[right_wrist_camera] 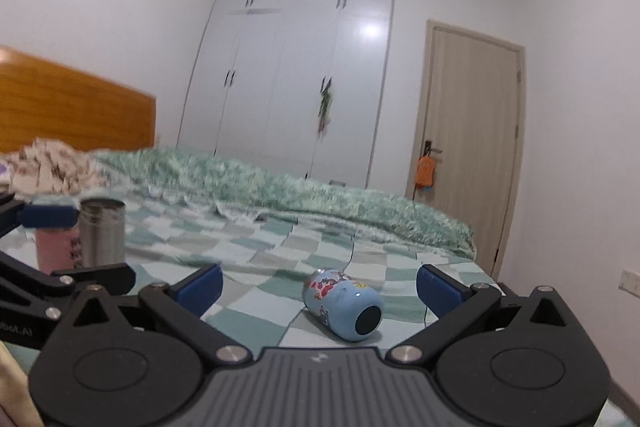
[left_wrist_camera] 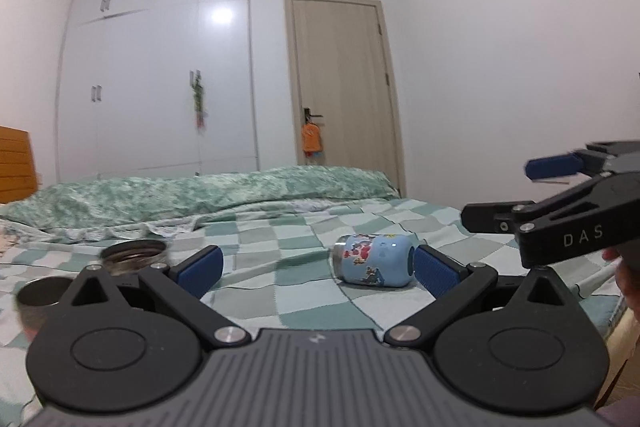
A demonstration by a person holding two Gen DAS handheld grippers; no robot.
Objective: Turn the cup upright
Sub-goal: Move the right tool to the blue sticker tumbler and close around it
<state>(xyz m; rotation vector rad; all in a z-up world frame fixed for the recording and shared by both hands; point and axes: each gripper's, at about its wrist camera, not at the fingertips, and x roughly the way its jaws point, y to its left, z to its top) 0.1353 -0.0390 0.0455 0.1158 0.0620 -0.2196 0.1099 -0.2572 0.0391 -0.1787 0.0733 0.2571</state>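
Observation:
A light blue cup [left_wrist_camera: 374, 259] with cartoon stickers lies on its side on the checked bedspread. In the right wrist view the cup [right_wrist_camera: 343, 303] shows its dark base toward the camera. My left gripper [left_wrist_camera: 318, 269] is open and empty, low over the bed, with the cup just inside its right blue pad [left_wrist_camera: 434, 269]. My right gripper [right_wrist_camera: 318, 287] is open and empty, with the cup lying between its fingers a little ahead. The right gripper also shows at the right edge of the left wrist view [left_wrist_camera: 516, 193].
Two steel cups [left_wrist_camera: 134, 257] [left_wrist_camera: 38, 301] stand on the bed at the left. In the right wrist view a steel cup [right_wrist_camera: 102, 237] and a pink cup [right_wrist_camera: 58, 251] stand left. A green quilt [right_wrist_camera: 280, 191] lies across the back. A wardrobe and a door stand behind.

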